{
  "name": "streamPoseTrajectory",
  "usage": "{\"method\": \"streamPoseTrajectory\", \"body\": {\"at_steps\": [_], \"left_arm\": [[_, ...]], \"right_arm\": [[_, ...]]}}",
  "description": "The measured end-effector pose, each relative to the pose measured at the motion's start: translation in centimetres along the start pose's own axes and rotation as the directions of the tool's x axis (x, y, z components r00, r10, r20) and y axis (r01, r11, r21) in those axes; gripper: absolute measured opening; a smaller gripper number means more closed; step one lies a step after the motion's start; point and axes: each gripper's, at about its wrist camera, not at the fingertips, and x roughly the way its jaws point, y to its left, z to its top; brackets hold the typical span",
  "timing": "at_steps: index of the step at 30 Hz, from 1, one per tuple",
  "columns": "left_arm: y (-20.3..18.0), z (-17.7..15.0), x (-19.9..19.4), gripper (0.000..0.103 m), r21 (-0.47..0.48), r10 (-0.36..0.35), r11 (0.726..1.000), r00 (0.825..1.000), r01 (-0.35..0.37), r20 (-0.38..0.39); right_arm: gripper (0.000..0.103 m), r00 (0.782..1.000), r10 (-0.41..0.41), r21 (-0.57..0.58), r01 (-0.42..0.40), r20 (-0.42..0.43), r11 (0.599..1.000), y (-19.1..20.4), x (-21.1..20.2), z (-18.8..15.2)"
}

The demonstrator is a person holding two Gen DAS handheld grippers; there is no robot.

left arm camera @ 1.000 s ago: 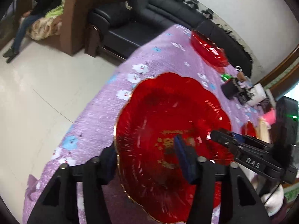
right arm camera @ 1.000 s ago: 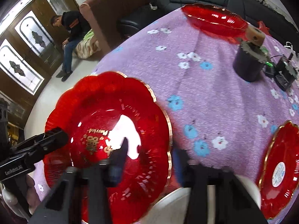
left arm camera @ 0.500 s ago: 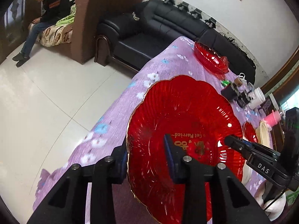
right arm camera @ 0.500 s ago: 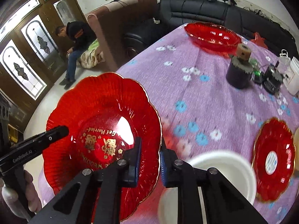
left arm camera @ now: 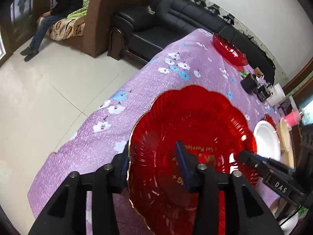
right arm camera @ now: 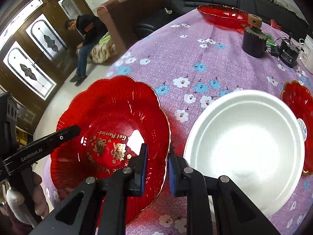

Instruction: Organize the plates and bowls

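Both tongs pinch the red plate: the left tongs point(left arm camera: 154, 162) straddle its near-left rim, the right tongs point(right arm camera: 156, 164) its right rim. The plate point(right arm camera: 109, 129) sits over the worktop's point(right arm camera: 195, 49) near corner, beside a white bowl point(right arm camera: 246, 146). Gold lettering reads "Get Married"; the tongs read "GenRobot.AI" and "DAS".
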Motion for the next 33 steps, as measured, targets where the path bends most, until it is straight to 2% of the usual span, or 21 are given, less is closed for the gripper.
{"method": "streamPoseTrajectory", "body": {"at_steps": [1, 6, 9, 11, 13, 15, 19, 25, 29, 30, 32, 33], "left_arm": [[0.0, -0.1, -0.4, 0.052, -0.006, -0.008, 1.0, 1.0, 0.008, 0.008], [-0.1, -0.8, -3.6, 0.055, -0.015, -0.013, 1.0, 0.996, 0.014, 0.092], [0.1, -1.9, -6.3, 0.065, -0.03, -0.007, 0.999, 0.989, 0.012, 0.149], [0.1, -3.3, -8.2, 0.073, -0.042, -0.016, 0.999, 0.979, 0.025, 0.201], [0.2, -4.9, -9.8, 0.08, -0.046, -0.02, 0.998, 0.971, 0.031, 0.24], [-0.1, -6.5, -10.9, 0.08, -0.04, -0.023, 0.999, 0.967, 0.035, 0.253], [-0.9, -8.9, -11.8, 0.081, -0.013, -0.034, 0.999, 0.966, 0.039, 0.255], [-2.5, -10.2, -12.7, 0.081, 0.059, -0.05, 0.998, 0.967, 0.036, 0.252], [-3.5, -10.7, -12.9, 0.081, 0.094, -0.062, 0.995, 0.968, 0.04, 0.244], [-3.9, -10.9, -12.8, 0.081, 0.102, -0.064, 0.994, 0.968, 0.041, 0.241], [-4.8, -11.1, -12.6, 0.081, 0.124, -0.077, 0.991, 0.97, 0.05, 0.231], [-5.3, -11.2, -12.4, 0.081, 0.135, -0.086, 0.989, 0.971, 0.056, 0.225]], "right_arm": [[0.024, 1.0, 0.012, 0.008, -0.012, 0.005, 1.0, -0.1, -0.3, -0.2], [0.028, 0.995, 0.058, 0.007, -0.059, 0.079, 0.998, -0.6, -3.8, -1.4], [0.032, 0.984, 0.086, 0.02, -0.09, 0.158, 0.996, -1.8, -7.5, -2.9], [0.045, 0.976, 0.066, 0.049, -0.078, 0.209, 0.996, -3.1, -9.6, -3.7], [0.053, 0.964, 0.01, 0.097, -0.037, 0.267, 0.995, -5.1, -11.6, -4.7], [0.054, 0.954, -0.053, 0.141, 0.011, 0.294, 0.99, -6.9, -12.7, -5.3], [0.054, 0.95, -0.171, 0.253, 0.104, 0.259, 0.962, -10.3, -12.0, -5.7], [0.054, 0.976, -0.114, 0.363, 0.04, 0.185, 0.931, -13.0, -7.9, -4.4], [0.053, 0.984, -0.079, 0.405, 0.008, 0.159, 0.914, -13.5, -5.9, -3.9], [0.05, 0.985, -0.067, 0.415, -0.004, 0.156, 0.91, -13.6, -5.6, -4.1], [0.027, 0.988, -0.049, 0.421, -0.018, 0.148, 0.907, -13.8, -5.2, -4.2], [0.025, 0.988, -0.046, 0.421, -0.019, 0.144, 0.907, -13.8, -5.2, -4.5]]}}
